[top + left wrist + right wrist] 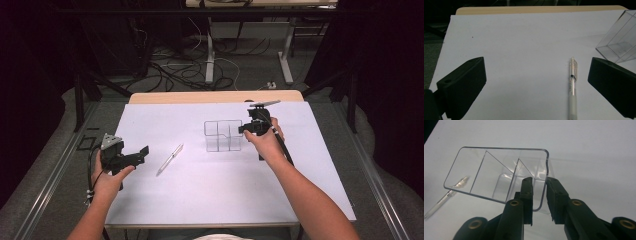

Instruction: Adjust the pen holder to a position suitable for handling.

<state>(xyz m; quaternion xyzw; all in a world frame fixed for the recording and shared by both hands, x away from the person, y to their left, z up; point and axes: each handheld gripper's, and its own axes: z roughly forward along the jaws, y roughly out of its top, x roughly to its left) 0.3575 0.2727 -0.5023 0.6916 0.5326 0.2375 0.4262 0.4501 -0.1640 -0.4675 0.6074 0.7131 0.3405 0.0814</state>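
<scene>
A clear plastic box [222,136] with inner dividers stands upright mid-table on a white sheet. My right gripper [246,128] is at its right end. In the right gripper view the jaws of the right gripper [539,180] straddle the end wall of the box [504,148], one inside and one outside, with a narrow gap still showing. A translucent white pen [170,159] lies flat to the left of the box. My left gripper [144,153] hovers just left of the pen, wide open and holding nothing. Between the jaws of the left gripper [537,61], the pen [572,85] lies near the right jaw.
The white sheet [210,195] covers most of a wooden table [215,96], leaving a strip bare at the far edge. Metal rails run along both sides. Table legs and cables sit on the floor beyond. The box corner [621,45] is at the upper right of the left gripper view.
</scene>
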